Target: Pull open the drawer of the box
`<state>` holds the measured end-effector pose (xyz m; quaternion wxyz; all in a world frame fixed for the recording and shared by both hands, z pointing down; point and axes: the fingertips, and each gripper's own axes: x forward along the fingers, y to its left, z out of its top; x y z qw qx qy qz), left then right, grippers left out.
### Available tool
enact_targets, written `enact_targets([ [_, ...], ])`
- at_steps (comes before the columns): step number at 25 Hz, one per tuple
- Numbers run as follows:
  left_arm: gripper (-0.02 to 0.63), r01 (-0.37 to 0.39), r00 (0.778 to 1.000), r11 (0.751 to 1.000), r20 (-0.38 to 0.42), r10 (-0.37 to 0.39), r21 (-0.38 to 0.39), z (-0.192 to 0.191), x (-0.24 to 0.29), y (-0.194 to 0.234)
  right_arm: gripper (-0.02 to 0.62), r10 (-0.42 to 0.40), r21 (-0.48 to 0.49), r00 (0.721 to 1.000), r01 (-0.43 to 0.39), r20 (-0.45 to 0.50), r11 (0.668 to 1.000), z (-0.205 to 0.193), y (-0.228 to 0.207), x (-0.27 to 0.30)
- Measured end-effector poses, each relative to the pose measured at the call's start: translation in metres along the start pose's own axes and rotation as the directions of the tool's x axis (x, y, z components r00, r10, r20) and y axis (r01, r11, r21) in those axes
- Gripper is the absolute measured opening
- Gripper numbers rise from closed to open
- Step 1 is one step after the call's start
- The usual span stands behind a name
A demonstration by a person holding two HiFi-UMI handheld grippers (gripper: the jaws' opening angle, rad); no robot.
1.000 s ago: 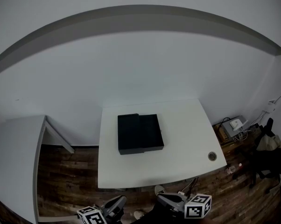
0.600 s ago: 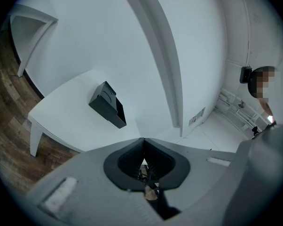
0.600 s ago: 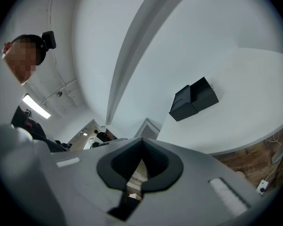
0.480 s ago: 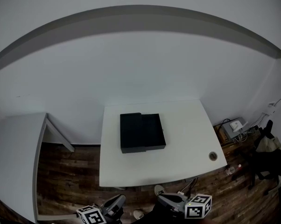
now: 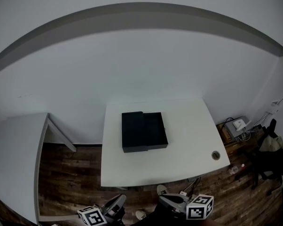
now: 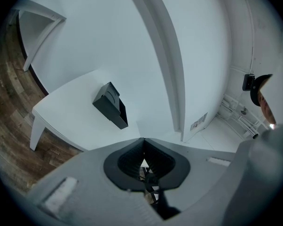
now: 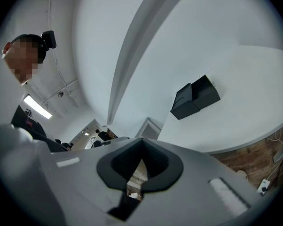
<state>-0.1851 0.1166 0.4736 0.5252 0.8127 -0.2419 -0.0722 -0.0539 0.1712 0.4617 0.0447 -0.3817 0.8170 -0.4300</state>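
Observation:
A flat black box (image 5: 144, 131) lies near the middle of a white table (image 5: 188, 140), with a seam splitting it into a left and a right section. It also shows in the left gripper view (image 6: 111, 105) and the right gripper view (image 7: 194, 97), small and far off. Both grippers hang low at the bottom edge of the head view, well short of the table: the left gripper (image 5: 118, 204) and the right gripper (image 5: 167, 200). Up close the left gripper (image 6: 143, 142) and the right gripper (image 7: 142, 142) each have jaws closed tip to tip on nothing.
A second white table (image 5: 14, 159) stands at the left. The main table has a round cable hole (image 5: 216, 155) near its right front corner. A grey device with cables (image 5: 238, 125) and dark bags (image 5: 268, 149) sit on the wooden floor at right. A white wall lies behind.
The head view has shifted a little, so the table and box sit slightly further right and higher in the picture. Both grippers stay low and shut.

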Motion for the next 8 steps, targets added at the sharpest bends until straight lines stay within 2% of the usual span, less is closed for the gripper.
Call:
enact_targets([
  [8,0.005,-0.001,1.000,1.000,-0.002,0.001,0.000,-0.0007,0.0053,-0.0023,0.003,-0.001,0.003,1.000,0.001,0.011,1.000,0.0030,-0.0031,-0.0035],
])
